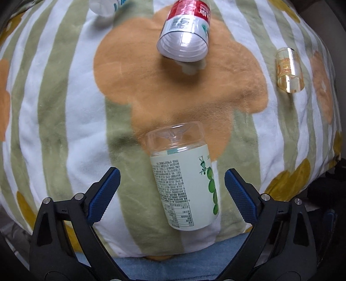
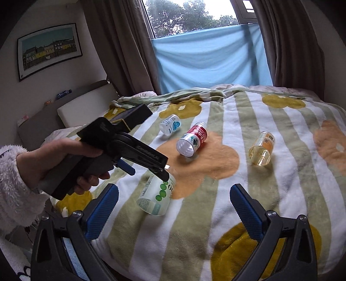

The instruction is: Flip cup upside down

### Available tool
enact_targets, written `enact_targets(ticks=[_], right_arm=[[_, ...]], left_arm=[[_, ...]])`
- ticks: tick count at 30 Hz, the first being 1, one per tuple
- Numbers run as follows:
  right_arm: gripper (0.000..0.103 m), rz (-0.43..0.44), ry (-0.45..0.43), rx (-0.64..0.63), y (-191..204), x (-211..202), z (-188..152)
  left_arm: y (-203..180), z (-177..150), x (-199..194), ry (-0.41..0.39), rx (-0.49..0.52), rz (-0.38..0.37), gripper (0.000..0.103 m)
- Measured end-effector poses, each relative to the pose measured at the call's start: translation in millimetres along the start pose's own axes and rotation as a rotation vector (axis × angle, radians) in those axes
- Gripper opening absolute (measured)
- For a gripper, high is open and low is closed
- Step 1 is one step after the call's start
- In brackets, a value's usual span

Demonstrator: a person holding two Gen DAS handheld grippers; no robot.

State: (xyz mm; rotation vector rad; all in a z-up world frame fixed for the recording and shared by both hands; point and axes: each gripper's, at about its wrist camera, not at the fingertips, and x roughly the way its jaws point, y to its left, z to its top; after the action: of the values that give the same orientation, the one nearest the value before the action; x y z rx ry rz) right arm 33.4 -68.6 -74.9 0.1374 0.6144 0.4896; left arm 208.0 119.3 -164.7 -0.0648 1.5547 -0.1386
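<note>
A clear cup with a pale green label (image 1: 183,179) lies on its side on the striped blanket (image 1: 64,103), clear base pointing away. My left gripper (image 1: 172,179) is open, its blue fingers either side of the cup, apart from it. The right wrist view shows this cup (image 2: 156,196) under the left gripper's fingers (image 2: 160,170), held by a hand. My right gripper (image 2: 174,194) is open and empty, above the blanket's near part.
A red-labelled cup (image 1: 186,32) (image 2: 191,141), a yellowish clear cup (image 1: 288,70) (image 2: 261,149) and a blue-print cup (image 1: 106,6) (image 2: 170,127) lie on their sides farther out. The bed edge is near; window and curtains lie beyond.
</note>
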Motion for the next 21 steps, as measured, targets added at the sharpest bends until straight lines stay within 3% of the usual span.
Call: enact_targets(ticks=[7, 13, 14, 18, 21], right_arm=[[0.103, 0.032, 0.001, 0.019, -13, -3, -5], [0.103, 0.035, 0.004, 0.030, -19, -5, -10], [0.103, 0.037, 0.006, 0.034, -20, -5, -10], [0.103, 0.048, 0.006, 0.044, -20, -4, -11], [0.103, 0.052, -0.010, 0.041, -19, -6, -10]], left_arm=[[3, 11, 30, 0.106, -0.074, -0.066, 0.085], [12, 9, 44, 0.141, -0.128, -0.134, 0.060], [11, 8, 45, 0.139, -0.122, -0.139, 0.060], [3, 2, 29, 0.067, -0.079, -0.149, 0.060], [-2, -6, 5, -0.061, -0.022, -0.175, 0.060]])
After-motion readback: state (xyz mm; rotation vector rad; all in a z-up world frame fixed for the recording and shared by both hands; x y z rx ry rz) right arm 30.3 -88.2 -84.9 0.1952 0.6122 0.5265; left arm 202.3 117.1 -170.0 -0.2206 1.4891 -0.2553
